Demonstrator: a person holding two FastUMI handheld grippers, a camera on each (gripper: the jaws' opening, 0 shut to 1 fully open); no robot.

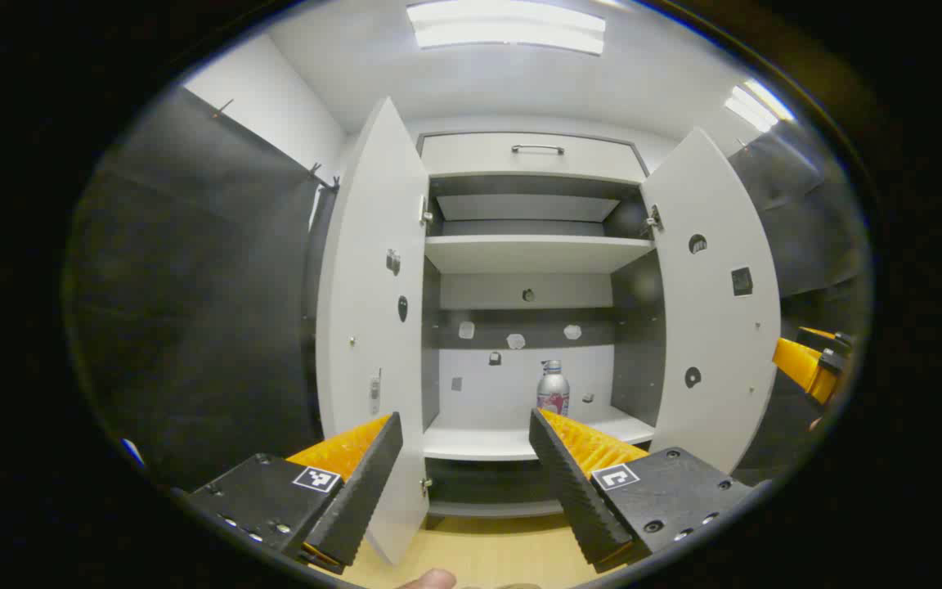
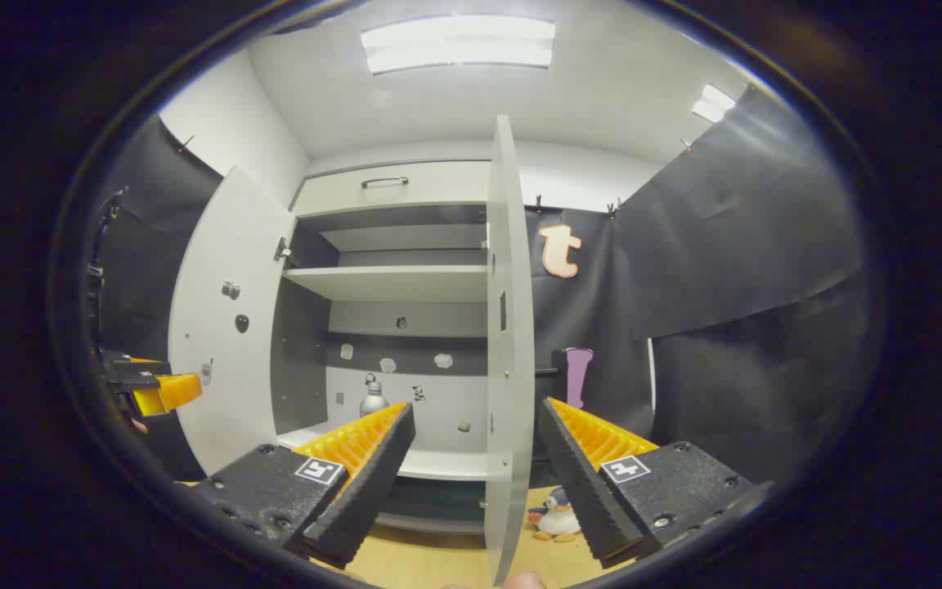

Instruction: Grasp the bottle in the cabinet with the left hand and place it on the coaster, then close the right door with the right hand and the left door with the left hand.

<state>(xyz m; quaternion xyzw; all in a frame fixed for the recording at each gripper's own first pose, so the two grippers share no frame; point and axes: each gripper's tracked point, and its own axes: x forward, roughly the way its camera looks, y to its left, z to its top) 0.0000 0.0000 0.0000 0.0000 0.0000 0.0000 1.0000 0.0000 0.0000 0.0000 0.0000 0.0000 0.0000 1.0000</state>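
Cabinet (image 1: pixel 532 254): white, straight ahead in the left gripper view, both doors swung wide, shelves bare above the lowest one.
Bottle (image 1: pixel 553 389): silver, upright on the lowest shelf, toward the right of the middle, near the back wall; also seen small in the right gripper view (image 2: pixel 372 399), just above the left finger there.
Left door (image 1: pixel 373 327): open, inner face toward the camera.
Right door (image 1: pixel 712 303): open, angled outward; in the right gripper view (image 2: pixel 510 352) seen nearly edge-on, standing between the two fingers.
Left gripper (image 1: pixel 465 425): jaws spread wide, holding nothing, well apart from the bottle, aimed at the cabinet opening.
Right gripper (image 2: pixel 477 413): jaws spread wide, gripping nothing, door edge in the gap with no visible contact.
Penguin toy (image 2: pixel 557 517): small, on the wooden surface by the foot of the right door.
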